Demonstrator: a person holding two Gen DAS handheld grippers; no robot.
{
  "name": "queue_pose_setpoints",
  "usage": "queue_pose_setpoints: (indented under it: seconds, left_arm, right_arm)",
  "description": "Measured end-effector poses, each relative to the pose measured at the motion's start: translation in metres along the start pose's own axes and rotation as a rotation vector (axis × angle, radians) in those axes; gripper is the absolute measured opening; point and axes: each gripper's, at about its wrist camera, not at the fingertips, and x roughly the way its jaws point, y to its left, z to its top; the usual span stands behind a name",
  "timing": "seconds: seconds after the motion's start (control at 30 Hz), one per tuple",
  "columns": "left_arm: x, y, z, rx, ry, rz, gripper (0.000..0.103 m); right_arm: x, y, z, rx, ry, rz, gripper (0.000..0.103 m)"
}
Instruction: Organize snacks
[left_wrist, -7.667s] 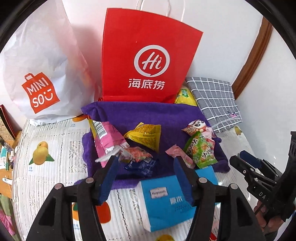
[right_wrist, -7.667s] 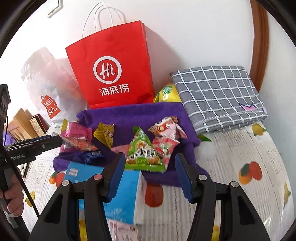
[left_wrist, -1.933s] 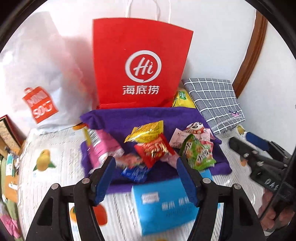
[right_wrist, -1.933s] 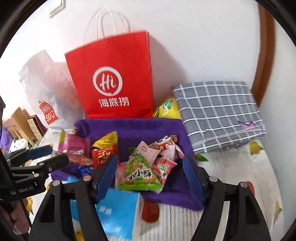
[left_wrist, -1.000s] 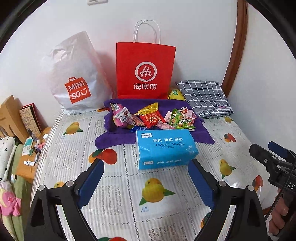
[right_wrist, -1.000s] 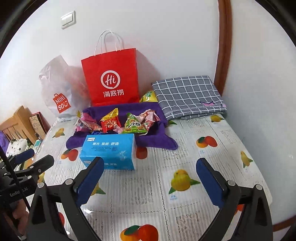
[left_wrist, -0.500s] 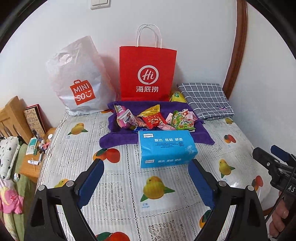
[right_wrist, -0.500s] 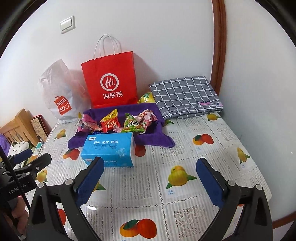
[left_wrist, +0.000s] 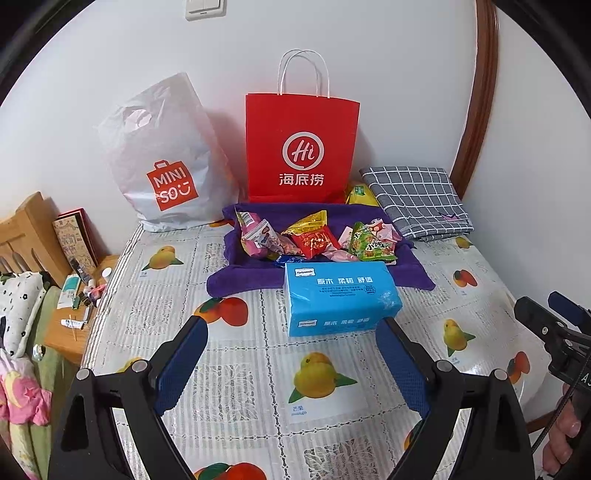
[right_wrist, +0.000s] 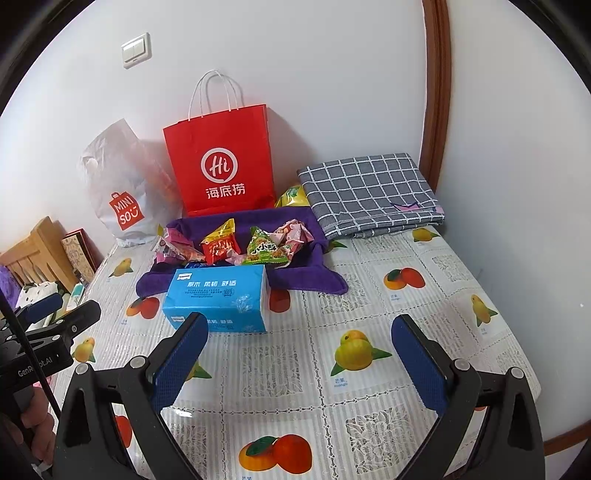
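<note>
Both hand-held grippers hover released and empty, well back from the snacks: the left hand-held gripper (left_wrist: 291, 354) and right hand-held gripper (right_wrist: 299, 354) frame bare tabletop (left_wrist: 240, 380). The snack packets (left_wrist: 314, 240) lie heaped on the purple towel (left_wrist: 236, 280), behind the blue tissue pack (left_wrist: 340, 299). The sorting looks finished or paused; any next pick calls for reaching past the tissues. Only the right view shows the whole folded checked cloth (right_wrist: 369, 192); only the left view shows the cluttered side stand (left_wrist: 77, 306).

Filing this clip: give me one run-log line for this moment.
left gripper: open, empty | right gripper: open, empty | foil snack packets: piled on purple towel | blue tissue pack: in front of towel
</note>
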Motion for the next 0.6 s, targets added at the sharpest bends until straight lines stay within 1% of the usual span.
queue_pose_setpoints:
  seconds: [0.6]
  left_arm:
    - [-0.0005,0.0016,0.0008,0.0,-0.001,0.005,0.092]
  right_arm:
    - [-0.0021,-0.002,0.003,-0.001,-0.001,0.0,0.099]
